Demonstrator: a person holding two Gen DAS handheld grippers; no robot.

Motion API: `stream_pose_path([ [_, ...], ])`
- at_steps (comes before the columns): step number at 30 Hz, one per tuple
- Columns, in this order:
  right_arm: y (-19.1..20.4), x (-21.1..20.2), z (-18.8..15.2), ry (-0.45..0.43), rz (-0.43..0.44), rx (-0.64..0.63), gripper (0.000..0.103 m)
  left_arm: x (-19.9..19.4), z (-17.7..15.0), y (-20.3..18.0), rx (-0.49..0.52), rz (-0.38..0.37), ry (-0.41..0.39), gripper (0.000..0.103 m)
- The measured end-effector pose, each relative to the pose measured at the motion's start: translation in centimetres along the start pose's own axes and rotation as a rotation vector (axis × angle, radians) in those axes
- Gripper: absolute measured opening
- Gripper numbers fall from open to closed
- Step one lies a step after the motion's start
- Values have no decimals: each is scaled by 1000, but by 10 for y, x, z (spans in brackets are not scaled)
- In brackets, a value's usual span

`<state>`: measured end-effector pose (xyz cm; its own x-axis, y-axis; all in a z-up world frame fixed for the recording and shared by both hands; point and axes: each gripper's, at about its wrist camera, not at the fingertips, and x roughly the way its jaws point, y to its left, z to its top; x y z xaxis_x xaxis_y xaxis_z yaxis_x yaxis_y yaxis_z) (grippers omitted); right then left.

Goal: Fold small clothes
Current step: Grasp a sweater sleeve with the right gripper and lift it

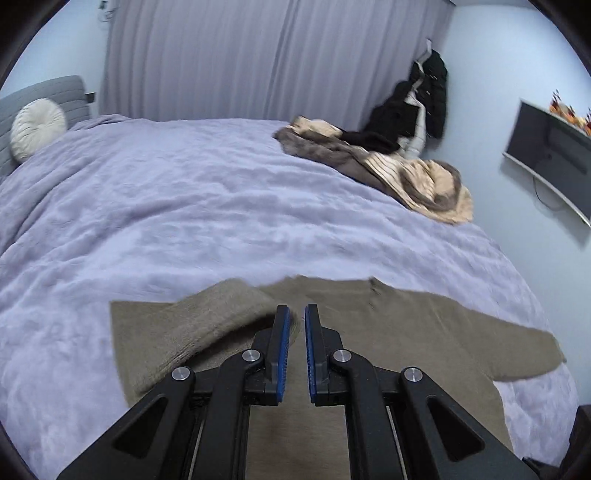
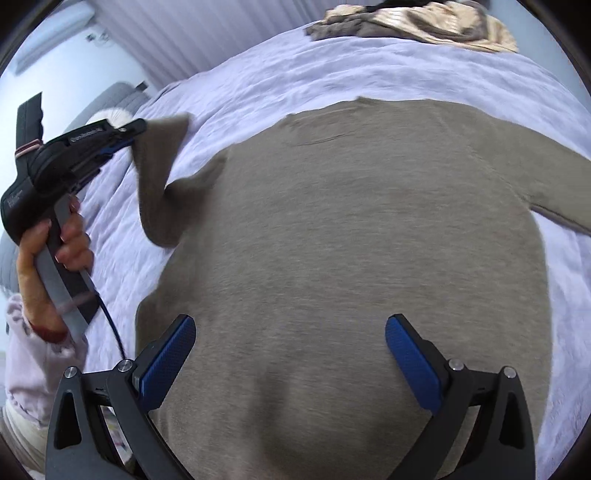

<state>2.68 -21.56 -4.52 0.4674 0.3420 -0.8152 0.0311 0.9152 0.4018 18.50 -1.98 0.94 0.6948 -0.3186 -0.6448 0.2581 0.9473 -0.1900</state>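
A brown sweater lies flat on a lavender bedspread. The left gripper pinches 1 sleeve, lifted off the sweater's left edge. The right gripper hovers wide open above the sweater's lower body. Bare bedspread surrounds the sweater; a clothes pile lies well beyond its collar.

Black claws, blue ribbed pads, silver screws.

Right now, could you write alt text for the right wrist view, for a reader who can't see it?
A taupe sweater lies spread on a lavender bedspread, while the left gripper, held in a person's hand, lifts its sleeve. The right gripper hangs over the sweater's body, blue-padded fingers wide apart. A heap of clothes sits at the bed's far edge.
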Motion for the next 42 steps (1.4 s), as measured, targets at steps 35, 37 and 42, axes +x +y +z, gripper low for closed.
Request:
stream_pose_path([
  [35,173,193,107,11,-89,-528,15,0,-161,132,-408,7,142,11],
  [37,150,164,120,-81,-2,-366,15,-2,-155,132,-402,16,165,11],
  [42,70,90,136,-276,26,-80,15,-3,-119,119,-275,160,160,11],
])
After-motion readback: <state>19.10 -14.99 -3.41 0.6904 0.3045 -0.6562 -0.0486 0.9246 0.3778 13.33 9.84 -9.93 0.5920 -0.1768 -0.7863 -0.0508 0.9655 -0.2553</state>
